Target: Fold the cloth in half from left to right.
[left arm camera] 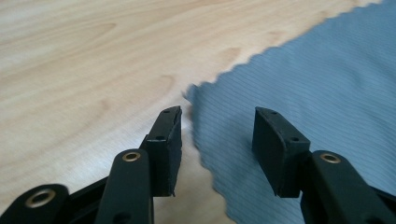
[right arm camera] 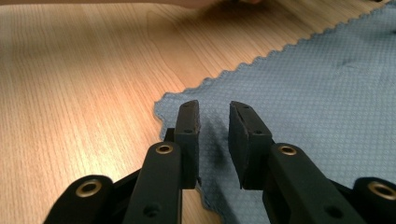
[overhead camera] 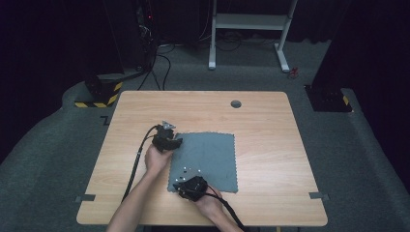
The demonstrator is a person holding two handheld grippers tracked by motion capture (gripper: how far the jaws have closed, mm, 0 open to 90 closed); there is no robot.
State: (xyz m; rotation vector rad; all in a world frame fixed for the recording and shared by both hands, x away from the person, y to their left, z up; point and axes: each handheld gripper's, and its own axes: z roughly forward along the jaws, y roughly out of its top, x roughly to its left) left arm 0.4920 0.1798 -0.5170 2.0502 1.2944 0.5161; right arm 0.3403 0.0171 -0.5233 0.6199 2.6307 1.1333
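Two grippers, left (left arm camera: 218,135) & right (right arm camera: 214,140), jaws parted, nothing gripped yet, straddle near-side corners of thin grey-blue zigzag-edged cloth (overhead camera: 208,157) lying flat mid-bench (overhead camera: 270,145); prob. light, limp, so pinch at corners.

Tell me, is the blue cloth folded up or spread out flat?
Spread out flat. The cloth lies as one smooth square layer on the table, its zigzag edges showing, with no folds.

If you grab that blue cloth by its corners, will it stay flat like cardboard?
Probably not. The blue cloth looks thin and lies flat on the table, so it should droop. It is likely light. Its woven surface may grip the pads well.
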